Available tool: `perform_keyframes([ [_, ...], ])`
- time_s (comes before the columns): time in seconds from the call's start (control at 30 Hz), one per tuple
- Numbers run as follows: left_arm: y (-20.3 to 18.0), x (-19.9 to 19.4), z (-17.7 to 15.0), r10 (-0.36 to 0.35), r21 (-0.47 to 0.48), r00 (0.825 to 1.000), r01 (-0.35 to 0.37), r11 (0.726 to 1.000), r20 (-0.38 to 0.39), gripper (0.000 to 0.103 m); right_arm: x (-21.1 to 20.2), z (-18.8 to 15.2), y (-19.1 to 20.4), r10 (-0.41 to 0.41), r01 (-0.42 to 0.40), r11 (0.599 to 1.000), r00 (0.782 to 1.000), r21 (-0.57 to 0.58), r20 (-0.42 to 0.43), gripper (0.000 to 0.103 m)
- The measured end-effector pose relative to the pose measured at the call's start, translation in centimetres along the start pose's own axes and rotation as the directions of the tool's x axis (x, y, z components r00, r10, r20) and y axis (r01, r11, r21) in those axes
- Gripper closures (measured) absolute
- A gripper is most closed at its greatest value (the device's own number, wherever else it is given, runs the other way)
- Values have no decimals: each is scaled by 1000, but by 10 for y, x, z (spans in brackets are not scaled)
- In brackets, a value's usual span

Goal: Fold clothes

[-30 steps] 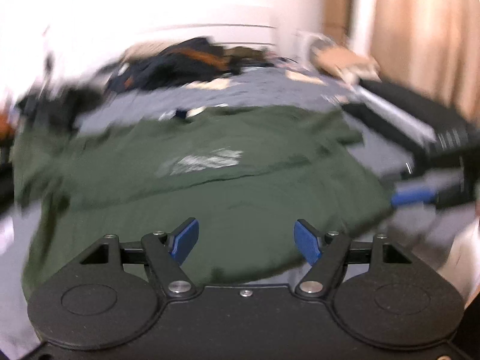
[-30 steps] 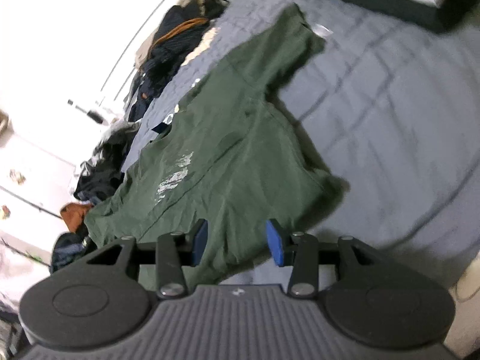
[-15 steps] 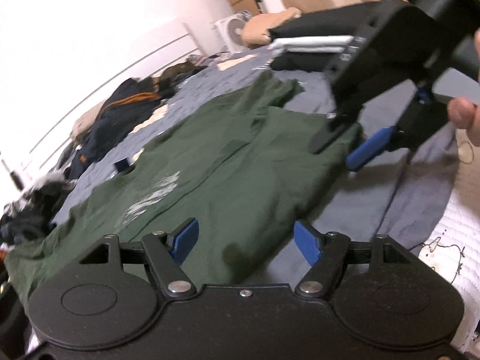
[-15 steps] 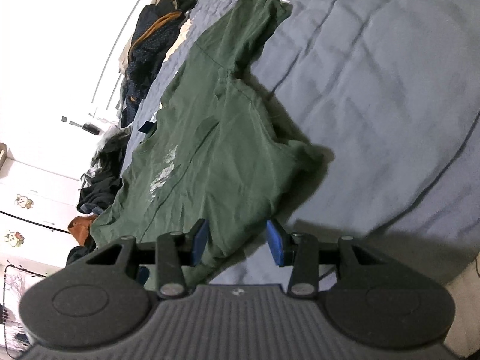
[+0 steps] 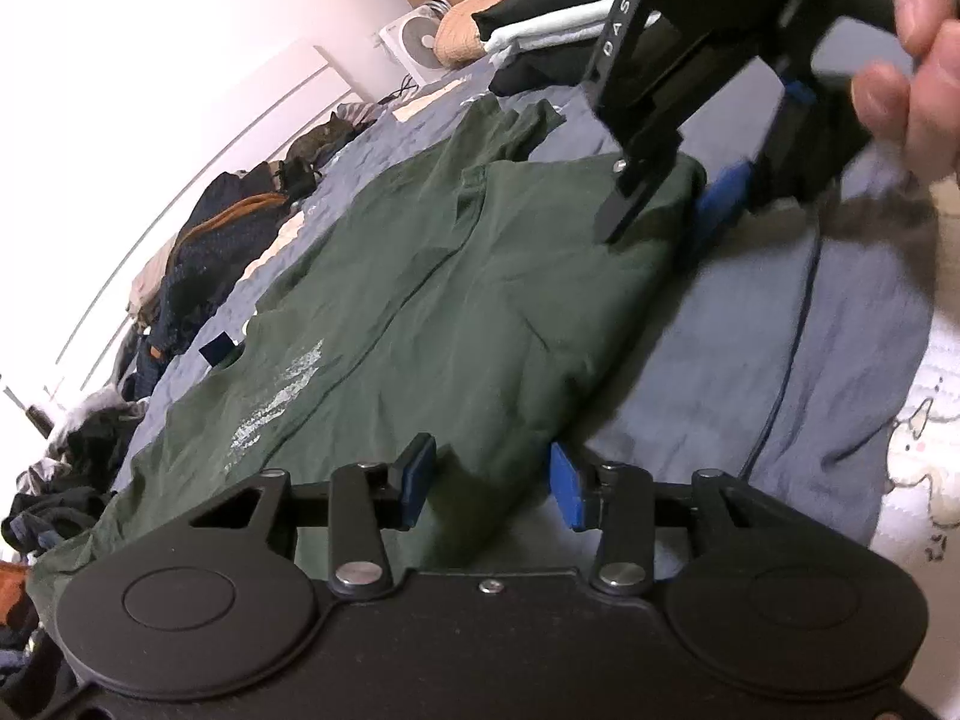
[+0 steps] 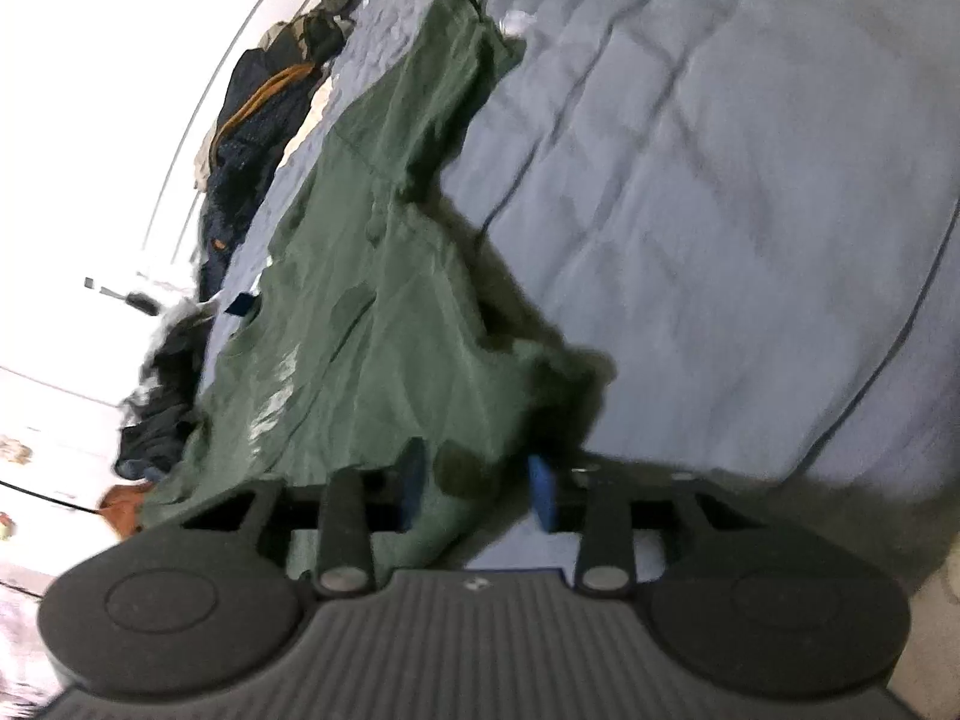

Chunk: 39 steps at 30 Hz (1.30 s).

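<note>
A dark green T-shirt (image 5: 420, 312) lies spread on a blue-grey quilted bed cover (image 6: 720, 192), its hem at the near edge of the bed, collar and sleeves toward the far side.

The left tongs (image 5: 489, 483) sit at the near hem. Their jaws are closing with a fold of hem between the blue pads; the pads do not yet press on it.

The right tongs (image 6: 474, 483) are at the near right corner of the shirt. A bunch of green cloth stands between their pads, but the view is blurred and a gap shows beside each pad.

To the right of the shirt the cover is bare and wide. Along the far left edge runs a heap of dark clothes (image 5: 222, 246); a folded stack (image 5: 540, 36) sits at the far right corner.
</note>
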<state>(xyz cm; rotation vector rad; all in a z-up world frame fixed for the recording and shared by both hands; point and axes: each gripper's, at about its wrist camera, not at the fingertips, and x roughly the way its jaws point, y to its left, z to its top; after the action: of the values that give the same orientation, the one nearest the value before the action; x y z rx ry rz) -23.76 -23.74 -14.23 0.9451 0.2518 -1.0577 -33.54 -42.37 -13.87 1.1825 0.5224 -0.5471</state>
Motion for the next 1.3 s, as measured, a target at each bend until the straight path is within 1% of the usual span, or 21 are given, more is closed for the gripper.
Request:
perform_keyframes([
  [0.03, 2, 0, 0, -5, -7, 1000, 5, 1000, -3, 81, -2, 1, 0, -4, 4, 1000, 1000, -3, 14, 97],
  [0.07, 5, 0, -1, -12, -16, 1000, 11, 1000, -7, 85, -4, 3, -1, 9, -9, 1000, 1000, 15, 22, 98],
  [0.1, 9, -2, 0, -13, -26, 1000, 13, 1000, -3, 91, -8, 5, -2, 23, -24, 999, 999, 29, 37, 100],
  [0.13, 13, -5, 1, -19, -36, 1000, 19, 999, 7, 94, -14, 6, -1, 38, -40, 999, 997, 34, 63, 100],
  [0.2, 20, -12, 3, -25, -48, 999, 26, 999, 27, 95, -28, 8, 3, 67, -71, 997, 990, 30, 121, 101],
  [0.23, 23, -15, 3, -23, -49, 999, 24, 998, 35, 95, -35, 9, 4, 79, -85, 996, 987, 33, 138, 101],
  [0.27, 21, -15, 2, -20, -41, 999, 21, 999, 25, 95, -39, 11, 5, 90, -96, 995, 986, 37, 140, 101],
  [0.3, 19, -13, 0, -17, -31, 1000, 17, 999, 13, 94, -38, 14, 3, 86, -91, 995, 989, 42, 120, 101],
  [0.33, 17, -12, -2, -14, -22, 1000, 14, 1000, 0, 91, -35, 15, 1, 66, -70, 997, 993, 42, 97, 101],
  [0.43, 3, -1, -6, 11, 66, 999, -8, 998, -42, 89, -16, 15, -9, -23, 22, 998, 999, 51, 27, 101],
  [0.5, -3, 1, -8, 28, 103, 999, -23, 994, -45, 89, -7, 12, -14, -55, 55, 997, 998, 49, 10, 101],
  [0.6, -1, 1, -11, 39, 117, 998, -34, 993, -48, 86, -6, 12, -14, -59, 58, 997, 998, 46, 18, 101],
  [0.7, 7, -2, -18, 85, 143, 994, -75, 987, -66, 86, -6, 11, -16, -58, 57, 997, 998, 54, 23, 101],
  [0.83, 25, -9, -31, 91, 113, 990, -79, 990, -105, 86, -9, 11, -17, -52, 49, 997, 998, 67, 33, 101],
  [0.93, 35, -15, -46, 131, 132, 982, -113, 985, -139, 86, -10, 10, -16, -54, 50, 995, 998, 82, 45, 101],
  [1.07, 55, -26, -70, 174, 126, 964, -151, 980, -202, 87, -10, 7, -12, -78, 71, 993, 994, 90, 71, 101],
  [1.17, 72, -34, -92, 194, 114, 948, -170, 979, -254, 89, -11, 6, -9, -97, 87, 990, 991, 112, 89, 101],
  [1.27, 91, -41, -115, 219, 97, 928, -198, 975, -303, 90, -11, 4, -8, -116, 102, 987, 988, 127, 101, 101],
  [1.3, 97, -44, -121, 220, 84, 925, -204, 975, -309, 90, -11, 4, -8, -120, 106, 985, 987, 136, 104, 101],
])
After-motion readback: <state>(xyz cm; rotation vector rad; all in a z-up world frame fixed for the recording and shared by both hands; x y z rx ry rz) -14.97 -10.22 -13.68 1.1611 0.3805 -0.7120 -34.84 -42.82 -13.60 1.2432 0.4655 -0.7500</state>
